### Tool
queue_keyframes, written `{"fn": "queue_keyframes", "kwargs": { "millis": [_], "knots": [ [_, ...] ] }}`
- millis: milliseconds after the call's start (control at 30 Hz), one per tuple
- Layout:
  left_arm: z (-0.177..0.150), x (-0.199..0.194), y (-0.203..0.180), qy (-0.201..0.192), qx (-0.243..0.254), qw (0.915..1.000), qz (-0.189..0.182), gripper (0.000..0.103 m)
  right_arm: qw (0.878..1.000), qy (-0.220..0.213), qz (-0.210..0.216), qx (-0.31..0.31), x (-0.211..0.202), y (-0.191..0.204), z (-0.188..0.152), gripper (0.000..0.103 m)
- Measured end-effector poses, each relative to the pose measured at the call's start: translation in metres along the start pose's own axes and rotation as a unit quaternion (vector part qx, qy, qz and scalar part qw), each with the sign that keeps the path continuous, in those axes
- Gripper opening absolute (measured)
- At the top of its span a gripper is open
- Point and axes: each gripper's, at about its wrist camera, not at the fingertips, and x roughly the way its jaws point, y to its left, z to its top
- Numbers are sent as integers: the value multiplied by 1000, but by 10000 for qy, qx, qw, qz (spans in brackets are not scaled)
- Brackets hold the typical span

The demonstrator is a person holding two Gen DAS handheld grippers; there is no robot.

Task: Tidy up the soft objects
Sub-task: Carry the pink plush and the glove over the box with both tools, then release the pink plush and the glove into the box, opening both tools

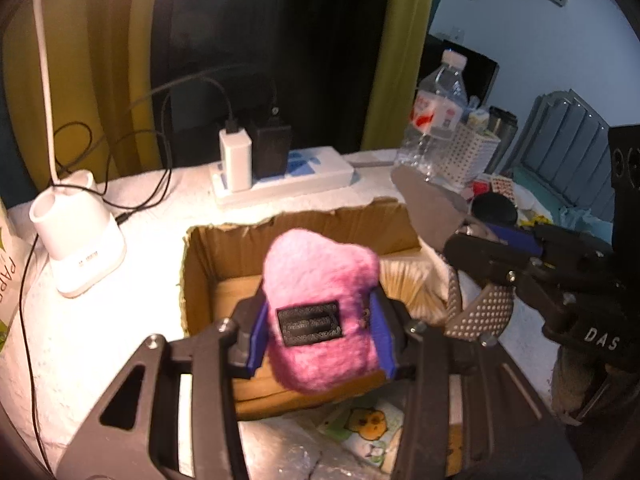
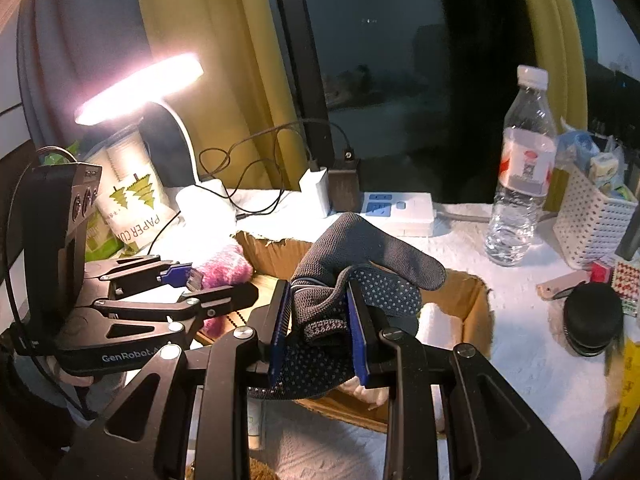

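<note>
Left wrist view, from the left edge across: a white desk lamp point(image 1: 76, 256) stands lit at the left on the white cloth-covered table point(image 1: 132, 320), its cable trailing past. Behind it, upper middle, a white power strip point(image 1: 304, 176) carries a white charger point(image 1: 236, 160) and a black adapter point(image 1: 270, 148). At centre my left gripper point(image 1: 320, 336) pinches a fuzzy pink pouch point(image 1: 320, 280) with a black label, its blue pads pressed into both sides, and holds it over the open cardboard box point(image 1: 200, 272). To the right my right gripper point(image 1: 472, 256) comes in from the frame's right edge with a grey dotted glove point(image 1: 432, 208) in it. A clear water bottle point(image 1: 436, 116) and a white perforated basket point(image 1: 468, 156) stand in the upper right.

Right wrist view, same order: the lamp point(image 2: 140, 88) glows upper left, with a paper cup pack point(image 2: 136, 204) below it. My left gripper point(image 2: 192, 280) sits at middle left with the pouch point(image 2: 224, 268) in its pads. At centre my right gripper point(image 2: 320, 332) clamps the glove point(image 2: 360, 256), bunched between the blue pads, above the box point(image 2: 472, 312). The bottle point(image 2: 520, 176) and the basket point(image 2: 592, 220) stand at right, and a round black case point(image 2: 592, 316) lies below them.
</note>
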Motion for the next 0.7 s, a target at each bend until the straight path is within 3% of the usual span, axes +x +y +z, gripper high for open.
{"fn": "queue_keyframes", "kwargs": {
  "millis": [167, 267, 300, 467, 533, 700],
  "knots": [
    [-2, 5, 6, 25, -118, 9999, 51, 54, 9998, 144, 115, -14, 16, 3, -2, 29],
    [-3, 5, 10, 39, -198, 9998, 94, 72, 9997, 199, 149, -17, 23, 4, -2, 29],
    [-3, 4, 12, 29, -238, 9997, 93, 74, 9997, 207, 162, -9, 25, 5, -2, 29],
    [-4, -2, 19, 1, -338, 9993, 150, 74, 9995, 278, 168, -2, 35, 8, -4, 32],
    [-6, -5, 20, -16, -347, 9992, 189, 74, 9995, 275, 162, 15, 35, 8, -3, 40],
    [-8, -19, 22, -121, -363, 9990, 231, 74, 9998, 165, 88, 8, 23, 12, -1, 44]
  ]
}}
